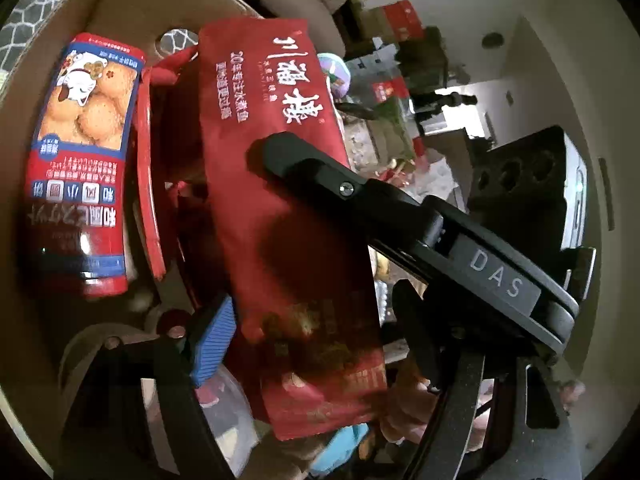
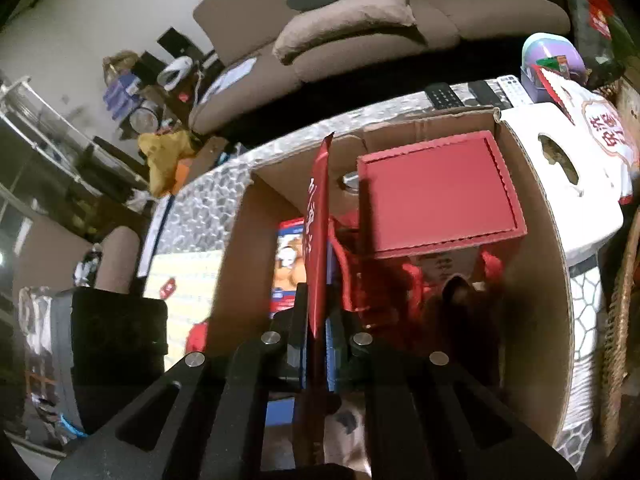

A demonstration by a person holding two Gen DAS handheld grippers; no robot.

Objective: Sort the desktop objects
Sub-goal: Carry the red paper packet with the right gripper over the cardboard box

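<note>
A flat red packet with white Chinese writing (image 1: 280, 184) hangs over an open cardboard box (image 1: 36, 128). In the right wrist view I see it edge-on (image 2: 318, 240), clamped between my right gripper (image 2: 319, 320) pads, which are shut on it. That right gripper's black finger (image 1: 304, 164) lies across the packet in the left wrist view. My left gripper (image 1: 304, 344) stands open around the packet's lower part, its blue pad (image 1: 212, 344) to the left. Inside the box lie a red-and-blue biscuit can (image 1: 84, 160) and a red gift box (image 2: 436, 192).
The box (image 2: 532, 216) sits on a pebble-patterned table (image 2: 200, 208). A white carton (image 2: 560, 168) stands right of it, with remotes (image 2: 444, 94) and a purple helmet-shaped tub (image 2: 552, 60) behind. A brown sofa (image 2: 360, 20) lies beyond. A wicker basket (image 2: 620, 320) is at the far right.
</note>
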